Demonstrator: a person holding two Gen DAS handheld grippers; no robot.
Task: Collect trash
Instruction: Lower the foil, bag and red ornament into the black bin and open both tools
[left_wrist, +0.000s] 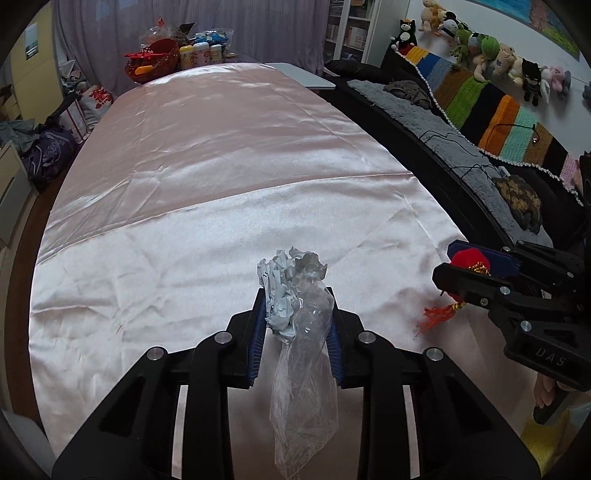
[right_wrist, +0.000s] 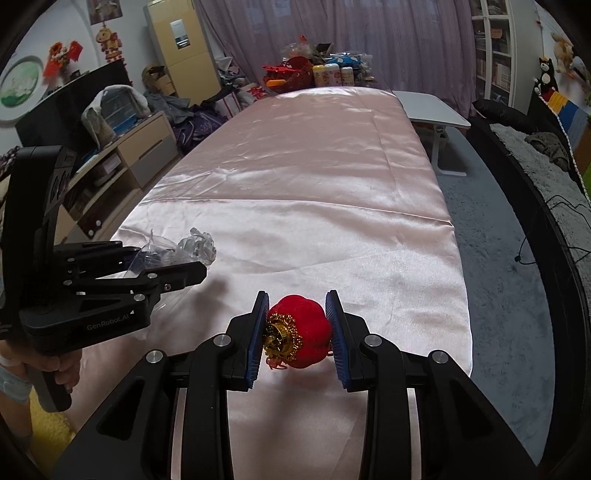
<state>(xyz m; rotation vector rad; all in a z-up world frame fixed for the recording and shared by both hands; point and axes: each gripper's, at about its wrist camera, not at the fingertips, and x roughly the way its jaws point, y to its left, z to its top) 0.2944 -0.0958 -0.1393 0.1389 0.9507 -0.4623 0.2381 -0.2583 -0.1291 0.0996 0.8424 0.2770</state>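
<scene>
Holding trash in both grippers, we judge the pick-up step done; what remains is carrying it to a bin, and none is in view.

Left wrist view: left gripper (left_wrist: 296, 314) jaws pinch a paper wad (left_wrist: 282, 295) and a clear bag (left_wrist: 304, 373) together, narrow, lifted above the pink cloth (left_wrist: 221, 166). The bag hangs slack below the pads. The right gripper (left_wrist: 476, 267) sits level, near, to the right.

Right wrist view: right gripper (right_wrist: 296, 323) jaws close on a red ornament (right_wrist: 301, 338), held above the cloth's near end. Its tassel shows only in the left view. No other trash shows on the cloth.
</scene>
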